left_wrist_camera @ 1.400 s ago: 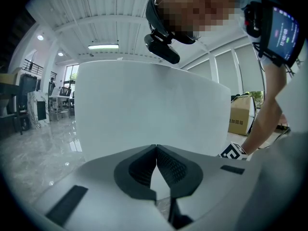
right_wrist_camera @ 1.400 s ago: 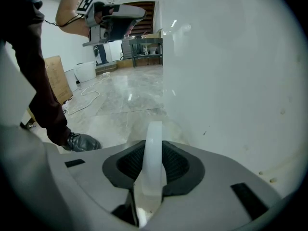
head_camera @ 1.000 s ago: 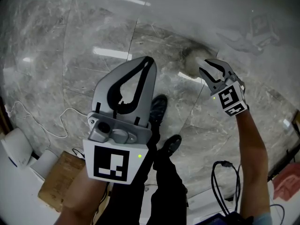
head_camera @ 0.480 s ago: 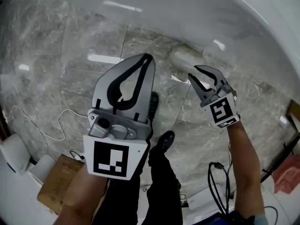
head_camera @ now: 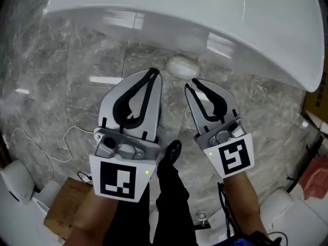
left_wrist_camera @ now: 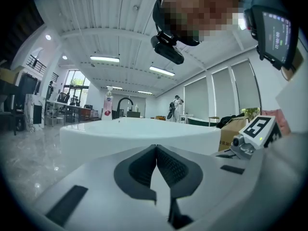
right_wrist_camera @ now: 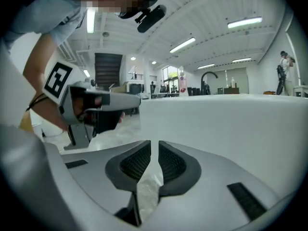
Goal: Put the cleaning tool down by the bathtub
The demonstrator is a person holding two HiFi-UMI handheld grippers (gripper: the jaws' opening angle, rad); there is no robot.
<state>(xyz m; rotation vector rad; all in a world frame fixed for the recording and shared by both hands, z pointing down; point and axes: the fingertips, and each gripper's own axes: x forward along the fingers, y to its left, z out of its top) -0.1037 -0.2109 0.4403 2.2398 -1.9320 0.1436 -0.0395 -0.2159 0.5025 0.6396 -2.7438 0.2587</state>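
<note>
The cleaning tool (head_camera: 181, 65), a pale rounded lump, lies on the marble floor right against the foot of the white bathtub (head_camera: 246, 29). Neither gripper touches it. My right gripper (head_camera: 190, 84) is held a little short of it, and its jaws are closing with only a narrow gap and nothing between them (right_wrist_camera: 154, 146). Beside it on the left, my left gripper (head_camera: 152, 72) is shut and empty, its pads meeting (left_wrist_camera: 156, 148). Both gripper views look at the tub wall (left_wrist_camera: 139, 134) (right_wrist_camera: 231, 124).
A cardboard box (head_camera: 61, 206), a white cable (head_camera: 56, 137) and a white round object (head_camera: 15, 176) lie at the lower left. The person's legs and shoe (head_camera: 171, 152) are below the grippers. A faucet (left_wrist_camera: 120, 105) and a bottle (left_wrist_camera: 108, 107) stand on the tub's far rim.
The right gripper has drawn back from the pale tool toward the person, and its jaws have narrowed. The tool stays on the floor. The bathtub has come into the head view.
</note>
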